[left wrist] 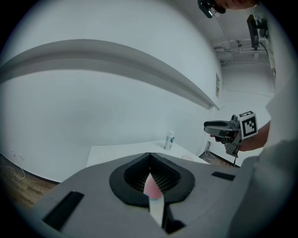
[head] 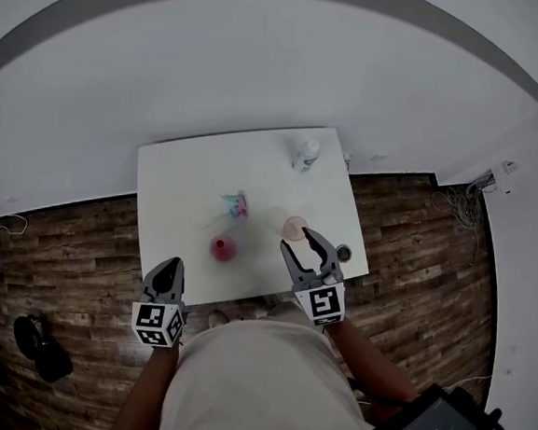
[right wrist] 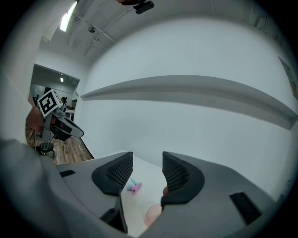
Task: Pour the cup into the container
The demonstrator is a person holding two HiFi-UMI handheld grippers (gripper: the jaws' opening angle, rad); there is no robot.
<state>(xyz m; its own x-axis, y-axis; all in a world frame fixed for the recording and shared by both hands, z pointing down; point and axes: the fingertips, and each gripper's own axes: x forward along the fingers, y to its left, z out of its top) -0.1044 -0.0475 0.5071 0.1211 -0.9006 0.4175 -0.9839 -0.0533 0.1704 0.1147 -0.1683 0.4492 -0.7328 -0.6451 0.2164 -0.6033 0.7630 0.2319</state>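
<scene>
On the white table [head: 186, 174] two upright vessels stand near the front edge. They are a red cup [head: 222, 249] left of centre and a pale translucent container [head: 294, 227] to its right, well apart from each other. Which of the two holds the contents cannot be made out, so those roles are a judgement from the task. In the head view the right gripper [head: 301, 244] points to 12 o'clock with the container just beyond its tips at about 11 o'clock. The red cup lies off at its 9 o'clock. In the right gripper view the right gripper [right wrist: 146, 162] has its jaws moderately apart with nothing between the pads, and the container [right wrist: 153, 215] shows low in the gap, on the table ahead. The left gripper [head: 169, 267] hangs off the table's near-left corner, with the red cup at its 2 o'clock, clearly closer to it than to the right one. In its own view the left gripper [left wrist: 149, 160] has its pads meeting at the tips and grips nothing. A sliver of pink shows through the slit below, probably the cup ahead. Both vessels have a vertical long axis and read as round from above, so any side would suit a grasp. Both grippers point slightly below level, held close to the person's body. A bottle [head: 307, 152] stands at the far right and a pink-and-teal item [head: 237, 203] lies mid-table, both clear of the path.
</scene>
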